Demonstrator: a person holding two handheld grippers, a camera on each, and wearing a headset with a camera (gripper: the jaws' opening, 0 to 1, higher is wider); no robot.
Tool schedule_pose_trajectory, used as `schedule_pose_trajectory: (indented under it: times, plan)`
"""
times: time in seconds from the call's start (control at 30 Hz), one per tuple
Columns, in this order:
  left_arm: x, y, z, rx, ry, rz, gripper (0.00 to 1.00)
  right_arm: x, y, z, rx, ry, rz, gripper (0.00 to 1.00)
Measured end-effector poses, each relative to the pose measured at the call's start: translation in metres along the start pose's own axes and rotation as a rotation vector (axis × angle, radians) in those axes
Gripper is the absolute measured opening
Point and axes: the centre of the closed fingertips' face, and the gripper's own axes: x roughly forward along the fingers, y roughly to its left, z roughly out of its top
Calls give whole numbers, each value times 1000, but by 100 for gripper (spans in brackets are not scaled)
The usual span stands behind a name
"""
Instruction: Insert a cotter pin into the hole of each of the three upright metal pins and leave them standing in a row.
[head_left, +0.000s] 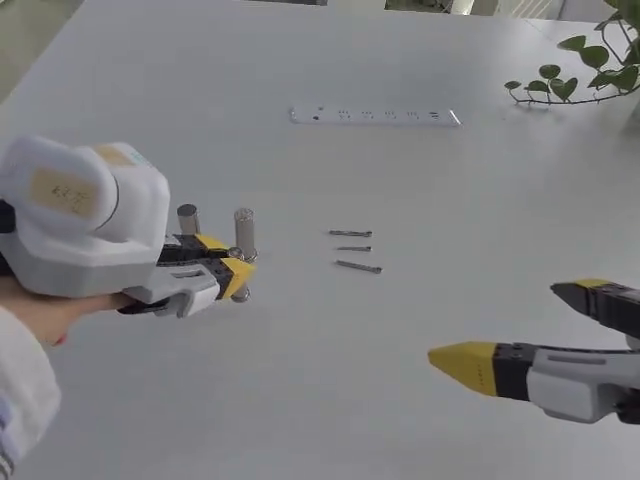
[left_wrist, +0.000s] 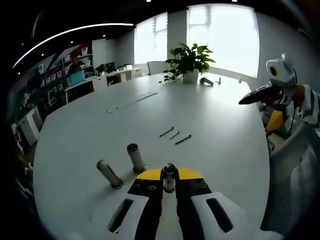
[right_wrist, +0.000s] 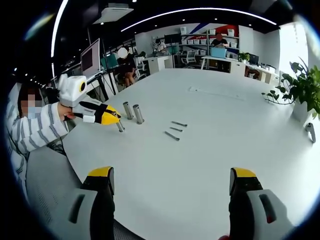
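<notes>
**Desk:** What's the claw doing?

**Op:** In the head view my left claw (head_left: 238, 272) sits at 9 o'clock, clenched on a metal pin (head_left: 240, 292) that stands on the table (head_left: 320, 400). My right claw (head_left: 492, 322) hangs at 4 o'clock, released, with its jaws wide apart and nothing between them.

**Desk:** And the other uprights?

**Op:** Two free pins (head_left: 245, 232) stand just beyond the left claw, toward its 12 o'clock, apart from each other. The three cotter pins (head_left: 354, 249) lie flat, one below another, just off centre toward 3 o'clock and well apart from both claws. A power strip (head_left: 375, 116) lies at 12 and a plant (head_left: 590, 70) at 2.

**Desk:** Left gripper view?

**Op:** My yellow jaw tips wrap the metal pin at 6 o'clock. I think they press it on both sides, though the fisheye smears the contact. The free pins stand near it at 8 o'clock, the cotter pins lie just above centre, and the right claw is at 3.

**Desk:** Right gripper view?

**Op:** My own jaws rise at 7 and 5, gaping. The left claw is at 10 o'clock with the metal pin upright at its tip. The free pins are just beside it, and the cotter pins lie near centre.
</notes>
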Motion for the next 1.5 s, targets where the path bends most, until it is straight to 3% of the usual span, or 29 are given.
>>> schedule_pose_trajectory:
  times: [0.33,0.63,1.1,1.5]
  plan:
    - [-1,-17,1,-13,-7,-27,5,-1,-1,3,-6,-5,2,95]
    - [8,-31,-12,-16,19,-55,5,-1,-1,0,-8,0,7,95]
    - [19,-44,-20,-14,16,-65,5,7,3,-4,-3,12,31,94]
    - [21,-46,-24,-12,15,-77,5,6,2,-4,-4,8,32,94]
